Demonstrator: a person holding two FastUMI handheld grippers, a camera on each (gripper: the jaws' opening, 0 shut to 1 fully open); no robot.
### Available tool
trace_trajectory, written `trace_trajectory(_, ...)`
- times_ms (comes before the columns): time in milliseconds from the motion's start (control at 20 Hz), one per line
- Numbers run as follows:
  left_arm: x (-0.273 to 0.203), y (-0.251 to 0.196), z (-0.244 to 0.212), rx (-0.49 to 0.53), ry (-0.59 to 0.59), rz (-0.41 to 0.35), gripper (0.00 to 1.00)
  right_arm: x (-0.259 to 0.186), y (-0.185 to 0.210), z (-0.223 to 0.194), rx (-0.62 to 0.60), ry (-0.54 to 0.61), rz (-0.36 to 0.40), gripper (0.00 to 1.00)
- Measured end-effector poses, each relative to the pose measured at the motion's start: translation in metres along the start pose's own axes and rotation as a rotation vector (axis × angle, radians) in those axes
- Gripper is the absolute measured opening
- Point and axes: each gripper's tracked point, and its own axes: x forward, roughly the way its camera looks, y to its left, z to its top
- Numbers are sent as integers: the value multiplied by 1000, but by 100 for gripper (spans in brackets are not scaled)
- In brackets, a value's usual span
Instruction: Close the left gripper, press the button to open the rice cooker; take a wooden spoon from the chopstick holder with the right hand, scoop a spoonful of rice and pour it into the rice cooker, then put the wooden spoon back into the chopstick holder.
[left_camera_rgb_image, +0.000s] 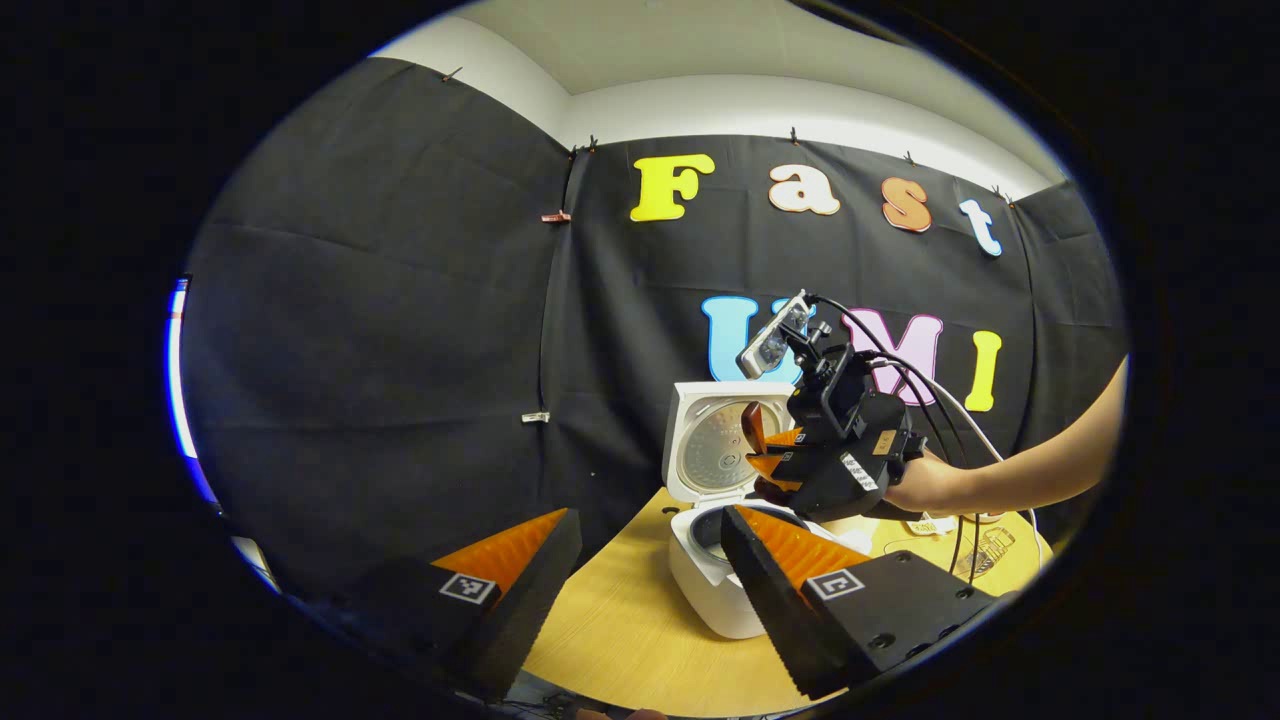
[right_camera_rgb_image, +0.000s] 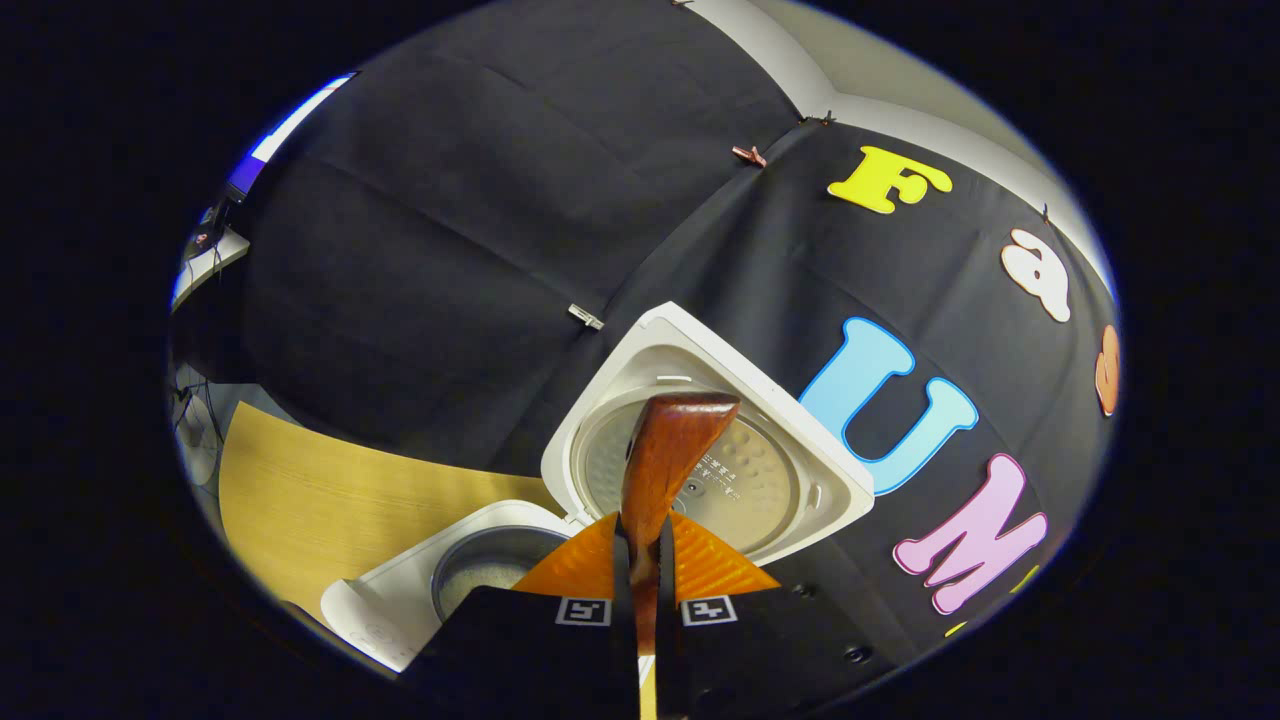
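Sitting on one wooden table (left_camera_rgb_image: 620, 630), one rice cooker (left_camera_rgb_image: 712, 590) has its lid (right_camera_rgb_image: 700, 440) up; the pot inside holds pale grains, hard to make out. Your left claw (left_camera_rgb_image: 650, 570) is spread, gripping nothing. Your right claw (right_camera_rgb_image: 640, 560) pinches one wooden spoon (right_camera_rgb_image: 665, 455) above the pot, handle end cut off.

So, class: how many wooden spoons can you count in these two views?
1: the wooden spoon is clamped in the right gripper, raised before the open rice cooker lid. Others may be hidden.
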Motion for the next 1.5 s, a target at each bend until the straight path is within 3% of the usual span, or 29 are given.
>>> trace_trajectory(400,-12,-7,-2,-1,6,-7,96,-9,-47,-20,530,66,-63,11)
trace_trajectory(650,-14,-16,1,8,1,-16,97,-46,-85,-10,861,-23,-94,11)
trace_trajectory(850,-12,-26,4,12,-8,-36,97,-100,-119,-11,906,-108,-142,11)
trace_trajectory(900,-13,-29,4,15,-13,-39,97,-116,-126,-10,923,-130,-151,7)
trace_trajectory(950,-13,-32,6,16,-15,-44,97,-132,-134,-10,936,-152,-165,15)
trace_trajectory(1000,-12,-34,6,17,-18,-50,97,-148,-144,-12,944,-171,-180,11)
trace_trajectory(1150,-11,-46,8,23,-23,-70,97,-198,-165,-23,963,-206,-225,11)
trace_trajectory(1500,-12,-74,14,38,-33,-121,97,-313,-219,-104,1001,-159,-422,10)
